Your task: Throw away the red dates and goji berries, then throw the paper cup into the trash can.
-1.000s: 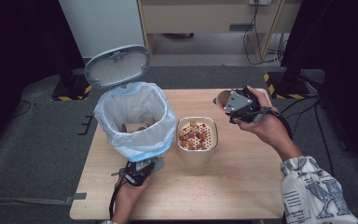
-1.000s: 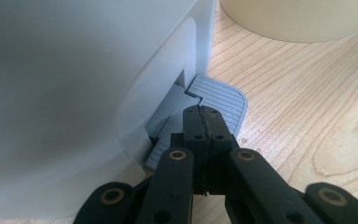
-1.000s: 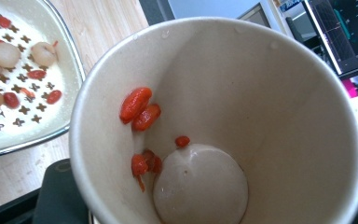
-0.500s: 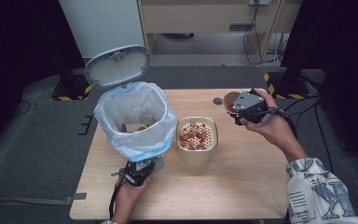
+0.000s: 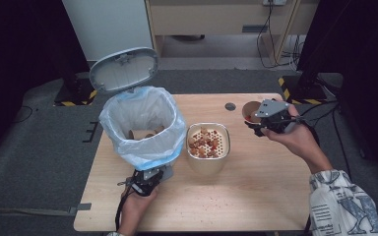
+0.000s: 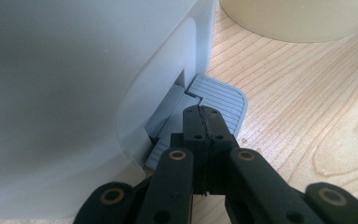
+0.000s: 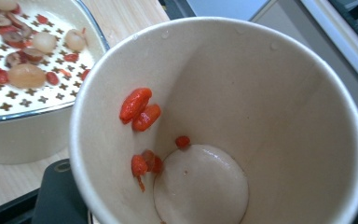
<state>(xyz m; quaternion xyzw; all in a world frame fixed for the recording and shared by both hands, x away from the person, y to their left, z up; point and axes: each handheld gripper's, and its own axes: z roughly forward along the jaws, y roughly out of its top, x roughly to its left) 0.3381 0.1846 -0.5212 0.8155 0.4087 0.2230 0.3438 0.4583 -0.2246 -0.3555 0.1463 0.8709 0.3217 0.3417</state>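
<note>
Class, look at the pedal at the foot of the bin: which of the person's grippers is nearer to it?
Left. The left gripper sits on the bin's grey pedal, jaws closed; the right gripper is across the table, holding a paper cup.

- No text, label, brand, number or sign can be read in any of the views.
- The sleeve (image 5: 347, 201) on the person's right arm carries a dark print that may include letter shapes, but it is too blurred to read.
- The yellow-and-black striped strips (image 5: 295, 91) on the floor beyond the table carry no words.
</note>
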